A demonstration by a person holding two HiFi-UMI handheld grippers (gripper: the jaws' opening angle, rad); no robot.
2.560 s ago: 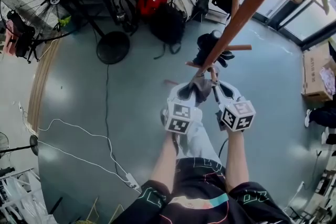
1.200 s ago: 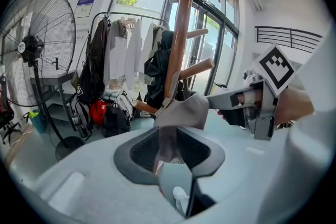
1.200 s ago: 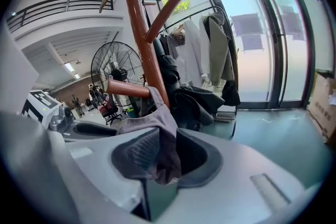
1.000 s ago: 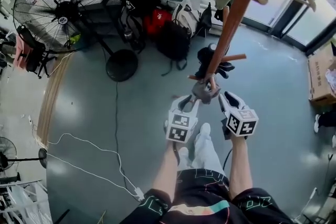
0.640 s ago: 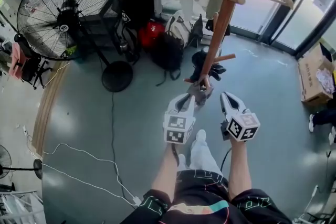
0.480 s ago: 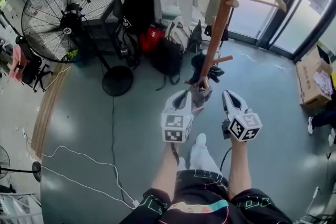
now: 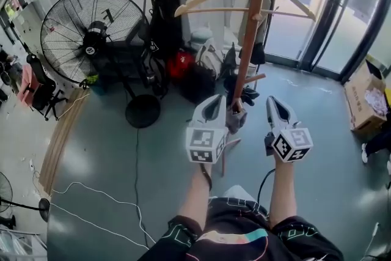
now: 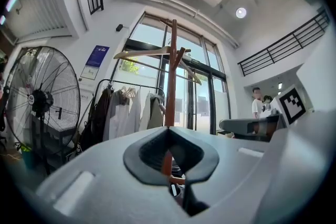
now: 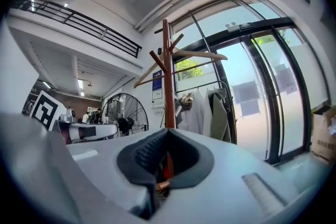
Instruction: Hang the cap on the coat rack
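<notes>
The wooden coat rack point(image 7: 252, 33) stands just ahead of me; its pole also shows in the left gripper view point(image 8: 171, 86) and the right gripper view point(image 9: 168, 86). A grey cap point(image 7: 236, 121) hangs low on the pole by a short peg, beside the right flank of my left gripper point(image 7: 213, 99). That gripper's jaws meet at the tips point(image 8: 168, 129), and nothing shows between them. My right gripper point(image 7: 273, 99) is held to the right of the pole, apart from the cap. Its jaws point(image 9: 167, 130) are shut and empty.
A large floor fan point(image 7: 91, 33) with a round base point(image 7: 142, 111) stands at the left. Bags point(image 7: 195, 70) lie behind the rack, under a rail of garments point(image 7: 165, 3). A cardboard box point(image 7: 363, 98) sits at the right by glass doors point(image 7: 342, 9). Cables point(image 7: 91, 192) cross the floor.
Both grippers have drawn back from the cap and risen, and the cap stays on the rack. The head view has tilted up, so more of the rack shows.
</notes>
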